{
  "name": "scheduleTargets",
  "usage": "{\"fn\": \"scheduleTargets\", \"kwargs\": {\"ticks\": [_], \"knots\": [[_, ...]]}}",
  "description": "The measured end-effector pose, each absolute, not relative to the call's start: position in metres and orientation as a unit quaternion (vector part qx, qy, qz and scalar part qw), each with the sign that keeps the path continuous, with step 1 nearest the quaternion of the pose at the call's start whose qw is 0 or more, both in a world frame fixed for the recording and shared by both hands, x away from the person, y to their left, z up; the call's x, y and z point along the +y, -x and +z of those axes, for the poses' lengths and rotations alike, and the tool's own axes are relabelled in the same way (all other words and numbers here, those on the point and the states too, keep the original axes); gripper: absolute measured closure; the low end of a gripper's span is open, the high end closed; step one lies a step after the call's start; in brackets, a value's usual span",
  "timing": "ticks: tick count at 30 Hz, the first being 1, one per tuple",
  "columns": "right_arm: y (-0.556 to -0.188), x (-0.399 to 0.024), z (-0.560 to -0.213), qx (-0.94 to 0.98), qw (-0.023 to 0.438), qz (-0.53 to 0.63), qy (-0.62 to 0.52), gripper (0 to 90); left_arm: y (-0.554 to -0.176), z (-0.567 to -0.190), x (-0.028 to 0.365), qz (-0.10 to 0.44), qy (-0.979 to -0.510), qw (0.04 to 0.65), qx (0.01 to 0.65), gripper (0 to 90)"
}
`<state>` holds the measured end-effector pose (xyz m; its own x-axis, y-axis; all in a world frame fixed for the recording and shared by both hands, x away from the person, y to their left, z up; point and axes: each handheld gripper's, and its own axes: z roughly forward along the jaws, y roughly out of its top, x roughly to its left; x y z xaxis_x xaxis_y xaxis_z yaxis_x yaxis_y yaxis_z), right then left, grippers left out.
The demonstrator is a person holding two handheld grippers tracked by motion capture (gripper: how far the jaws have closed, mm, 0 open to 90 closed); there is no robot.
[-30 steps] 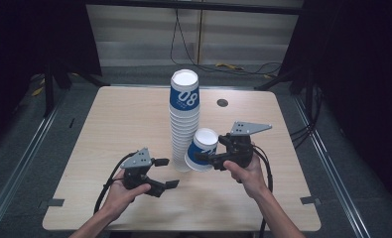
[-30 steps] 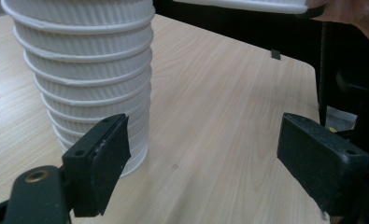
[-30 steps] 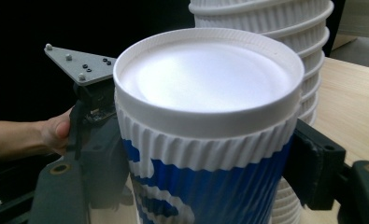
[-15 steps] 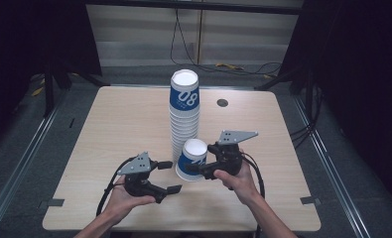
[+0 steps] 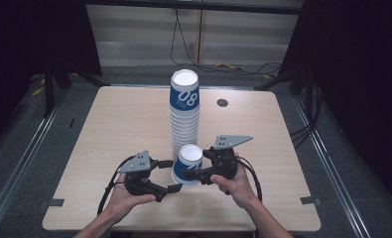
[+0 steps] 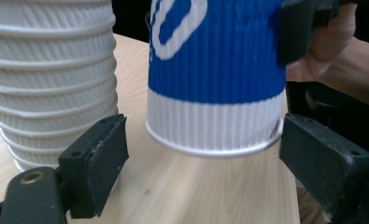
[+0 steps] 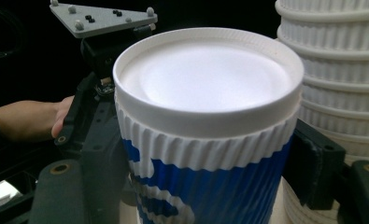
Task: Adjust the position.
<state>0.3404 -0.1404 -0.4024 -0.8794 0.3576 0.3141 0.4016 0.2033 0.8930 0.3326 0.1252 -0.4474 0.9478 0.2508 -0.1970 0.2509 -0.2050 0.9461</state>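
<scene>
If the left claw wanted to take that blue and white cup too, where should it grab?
Probably the white ribbed band at the foot of the blue and white cup, coming in level from the left gripper's own side. Its jaws already stand open either side of that band, apart from it. The right gripper clamps the cup higher up, so the foot is free, and the ribs should help against slipping.

Both forearms low over the table, left gripper fingers spread wide, right gripper fingers clamped.
</scene>
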Motion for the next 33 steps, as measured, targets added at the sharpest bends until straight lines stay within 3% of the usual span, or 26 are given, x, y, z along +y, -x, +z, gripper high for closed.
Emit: {"fn": "scheduleTargets", "kwargs": {"ticks": [13, 33], "knots": [[-0.338, -0.134, -0.405, -0.768, 0.026, -0.589, 0.249, 26.1, -0.332, -0.453, 0.118, -0.023, -0.769, 0.620, 0.153, 14.5], [-0.332, -0.120, -0.415, -0.775, 0.023, -0.582, 0.244, 26.1, -0.330, -0.455, 0.113, 0.000, -0.777, 0.607, 0.168, 9.0]]}}
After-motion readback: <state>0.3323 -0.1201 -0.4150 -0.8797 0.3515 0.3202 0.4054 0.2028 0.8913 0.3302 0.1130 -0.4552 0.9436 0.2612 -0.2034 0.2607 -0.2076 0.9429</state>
